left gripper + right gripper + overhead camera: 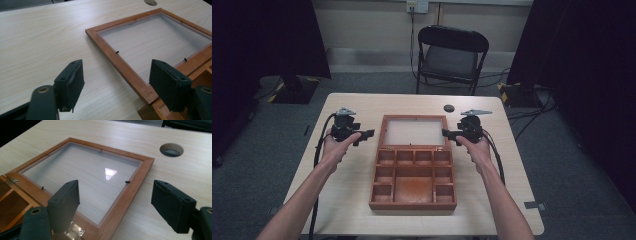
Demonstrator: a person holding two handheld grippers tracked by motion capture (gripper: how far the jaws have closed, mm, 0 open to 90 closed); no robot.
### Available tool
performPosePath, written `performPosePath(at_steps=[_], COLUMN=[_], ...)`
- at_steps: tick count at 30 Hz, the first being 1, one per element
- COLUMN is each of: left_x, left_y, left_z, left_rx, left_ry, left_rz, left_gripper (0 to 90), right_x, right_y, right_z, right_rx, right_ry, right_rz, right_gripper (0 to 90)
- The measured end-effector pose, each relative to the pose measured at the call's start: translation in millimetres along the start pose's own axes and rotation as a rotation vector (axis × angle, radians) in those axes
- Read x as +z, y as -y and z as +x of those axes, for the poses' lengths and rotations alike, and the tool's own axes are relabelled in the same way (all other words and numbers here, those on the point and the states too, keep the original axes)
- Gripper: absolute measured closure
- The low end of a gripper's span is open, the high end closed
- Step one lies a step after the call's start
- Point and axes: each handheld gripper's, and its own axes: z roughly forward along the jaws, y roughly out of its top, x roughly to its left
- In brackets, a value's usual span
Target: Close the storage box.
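Box (413,175) is laid open at desk (352,195) centre, the glazed lid (414,131) folded back flat at 12 o'clock of the tray. Left gripper (367,133) is held at 9 o'clock of the lid, right gripper (445,133) at 3 o'clock, both pointed inward. Left fingers (70,85) are spread, nothing pinched, the lid's edge seen between them but not touched. Right fingers (63,205) are spread too, the lid's corner seen in the gap, not gripped. Desk hole (449,108) is seen at 1 o'clock of the lid.

Left claw (362,135) and right claw (451,134) gape, seemingly empty.
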Motion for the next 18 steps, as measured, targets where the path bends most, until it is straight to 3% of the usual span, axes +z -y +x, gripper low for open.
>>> performPosePath(at_steps=[7, 13, 18], left_x=[17.5, 32.2, 47.4], left_y=[4.2, 8.1, 10.6], left_z=[0.8, -5.5, -9.1], left_rx=[-0.033, -0.025, 0.012], left_ry=[0.019, 0.027, 0.027], left_rz=[0.037, 0.058, 0.088], left_gripper=[22.4, 24.2, 24.5], right_x=[20.6, 29.1, 36.3], right_y=[9.7, 9.4, 9.9], right_z=[-3.2, -1.2, -2.4], right_rx=[0.027, 0.037, 0.044], right_ry=[0.001, 0.008, 0.011], right_rz=[0.049, 0.05, 0.075], right_gripper=[21.6, 21.1, 19.8])
